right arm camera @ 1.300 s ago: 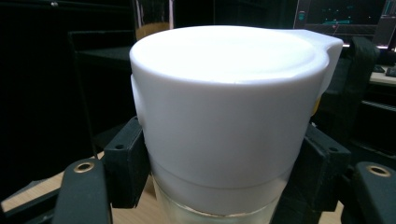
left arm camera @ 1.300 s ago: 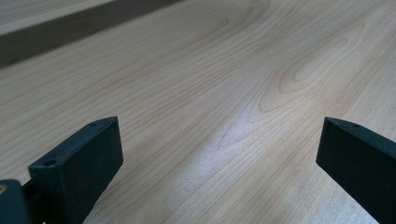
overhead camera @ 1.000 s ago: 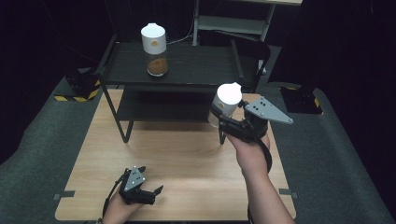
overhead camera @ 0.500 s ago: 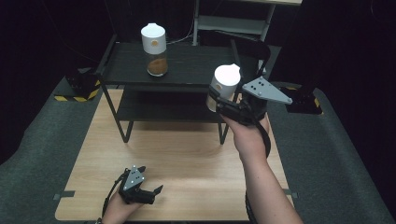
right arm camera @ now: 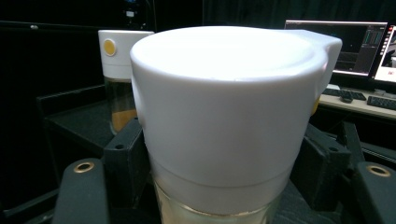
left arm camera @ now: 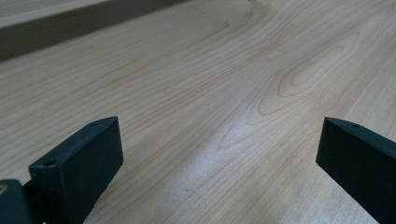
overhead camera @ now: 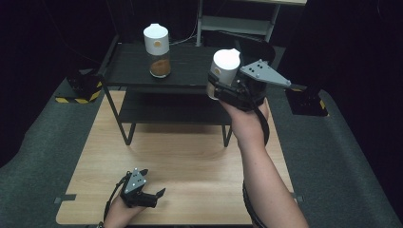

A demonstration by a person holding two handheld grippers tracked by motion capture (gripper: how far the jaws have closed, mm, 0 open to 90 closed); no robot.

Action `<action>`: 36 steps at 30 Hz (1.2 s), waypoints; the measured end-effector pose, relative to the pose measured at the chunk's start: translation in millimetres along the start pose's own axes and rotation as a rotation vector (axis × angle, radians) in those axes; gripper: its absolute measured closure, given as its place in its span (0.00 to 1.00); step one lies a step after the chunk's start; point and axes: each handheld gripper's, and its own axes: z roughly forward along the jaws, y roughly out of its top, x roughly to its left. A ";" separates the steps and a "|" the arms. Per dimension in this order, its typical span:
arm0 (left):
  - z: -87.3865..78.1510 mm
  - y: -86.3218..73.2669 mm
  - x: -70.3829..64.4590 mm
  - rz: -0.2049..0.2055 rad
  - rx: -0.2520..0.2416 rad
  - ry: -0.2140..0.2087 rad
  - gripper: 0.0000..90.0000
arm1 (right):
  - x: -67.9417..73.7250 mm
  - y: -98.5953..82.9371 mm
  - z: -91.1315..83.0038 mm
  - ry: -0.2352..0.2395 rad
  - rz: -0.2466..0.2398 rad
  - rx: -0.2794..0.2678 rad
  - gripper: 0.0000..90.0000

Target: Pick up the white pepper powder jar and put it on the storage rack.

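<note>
Lifted higher and further forward than a second ago, the right gripper [overhead camera: 223, 88] clamps its jaws on a white-lidded jar [overhead camera: 224, 66] above the black shelf [overhead camera: 190, 61]; a second jar [overhead camera: 157, 50] there holds brown contents; the left gripper [overhead camera: 151, 195] rests on the desk [overhead camera: 190, 156], jaws spread.

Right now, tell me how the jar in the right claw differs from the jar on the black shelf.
The held jar is clamped in the right claw and lifted in the air; the shelf jar stands free on the black shelf. The held jar's glass body is mostly hidden by the claw's jaws; the shelf jar's glass shows brown contents at its bottom. The held jar is at the shelf's right end, the shelf jar toward its left. Both have white lids over clear glass.
</note>
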 end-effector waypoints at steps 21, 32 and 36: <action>-0.4 -1.3 2.4 -0.018 -0.007 -0.007 0.01 | 0.7 17.5 60.2 -0.051 0.000 0.047 0.34; -0.8 -1.8 5.0 -0.028 -0.009 -0.016 0.01 | 2.7 23.5 86.4 -0.067 -0.012 0.072 0.34; -0.8 -1.9 4.9 -0.028 -0.010 -0.016 0.01 | 2.2 24.0 90.7 -0.069 -0.006 0.074 0.34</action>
